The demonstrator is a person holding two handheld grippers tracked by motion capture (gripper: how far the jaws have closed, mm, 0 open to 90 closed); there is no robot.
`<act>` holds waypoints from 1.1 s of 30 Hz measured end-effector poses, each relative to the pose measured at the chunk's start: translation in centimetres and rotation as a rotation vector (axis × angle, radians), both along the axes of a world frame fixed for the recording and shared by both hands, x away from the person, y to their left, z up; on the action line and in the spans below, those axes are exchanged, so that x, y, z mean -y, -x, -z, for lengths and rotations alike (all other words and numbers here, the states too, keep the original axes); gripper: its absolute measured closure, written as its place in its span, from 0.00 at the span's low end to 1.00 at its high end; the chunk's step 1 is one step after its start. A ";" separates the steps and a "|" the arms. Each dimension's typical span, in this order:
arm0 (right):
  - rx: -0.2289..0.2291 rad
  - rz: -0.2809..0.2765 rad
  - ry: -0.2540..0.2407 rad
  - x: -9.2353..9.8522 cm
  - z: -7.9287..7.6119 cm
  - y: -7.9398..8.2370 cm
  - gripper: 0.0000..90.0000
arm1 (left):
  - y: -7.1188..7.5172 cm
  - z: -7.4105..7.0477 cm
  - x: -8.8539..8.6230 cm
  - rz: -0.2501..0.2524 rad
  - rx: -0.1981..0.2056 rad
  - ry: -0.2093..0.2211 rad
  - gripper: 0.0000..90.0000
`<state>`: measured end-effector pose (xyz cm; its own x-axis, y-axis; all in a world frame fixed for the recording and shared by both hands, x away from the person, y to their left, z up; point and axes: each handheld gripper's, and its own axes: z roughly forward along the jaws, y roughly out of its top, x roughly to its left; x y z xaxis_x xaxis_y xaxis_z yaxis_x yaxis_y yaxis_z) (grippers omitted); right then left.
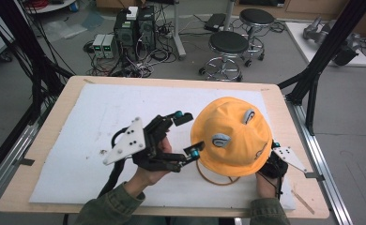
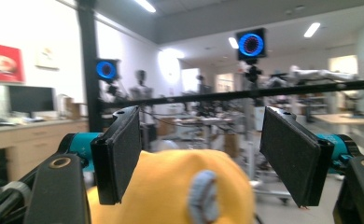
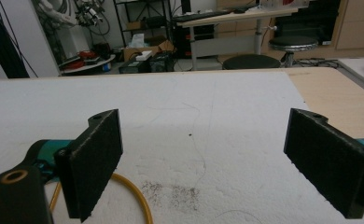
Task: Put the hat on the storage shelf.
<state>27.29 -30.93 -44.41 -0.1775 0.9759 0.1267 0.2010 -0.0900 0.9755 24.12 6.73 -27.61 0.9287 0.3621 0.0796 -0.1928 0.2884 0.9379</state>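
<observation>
A yellow bucket hat (image 1: 230,136) with grey-blue patches sits on the white mat (image 1: 92,122), right of the middle. Its yellow cord (image 1: 216,180) loops out from under the near brim. My left gripper (image 1: 189,134) is just left of the hat, open and pointing at it. In the left gripper view the hat (image 2: 171,191) rises low between the pads, and my left gripper (image 2: 203,156) does not touch it. My right gripper (image 1: 272,157) is at the hat's near right edge, its fingertips hidden under the brim. In the right gripper view my right gripper (image 3: 203,158) stands open over bare mat, with the cord (image 3: 133,191) by the left jaw.
The mat covers most of a wooden table (image 1: 279,101). Black frame posts (image 1: 322,51) stand at the table's left and right sides. On the floor beyond the far edge are two stools (image 1: 228,47) and computer boxes (image 1: 134,28) with cables.
</observation>
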 end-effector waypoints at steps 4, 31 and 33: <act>0.000 -0.001 0.002 0.0 0.0 0.0 0.12 | -0.1 -0.5 -1.7 -0.060 0.001 0.027 0.33; -0.014 0.017 -0.003 0.1 0.1 0.0 0.12 | -1.0 3.3 -12.8 -0.438 -0.076 0.037 0.31; -0.014 0.018 -0.004 0.1 0.1 0.0 0.12 | -1.3 3.7 -13.4 -0.464 -0.090 0.025 0.31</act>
<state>27.32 -31.02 -44.51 -0.1583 0.9784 0.1330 0.2132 -0.0976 0.9721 25.42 20.15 -31.27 0.6709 0.7415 -0.0080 -0.2248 0.2136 0.9507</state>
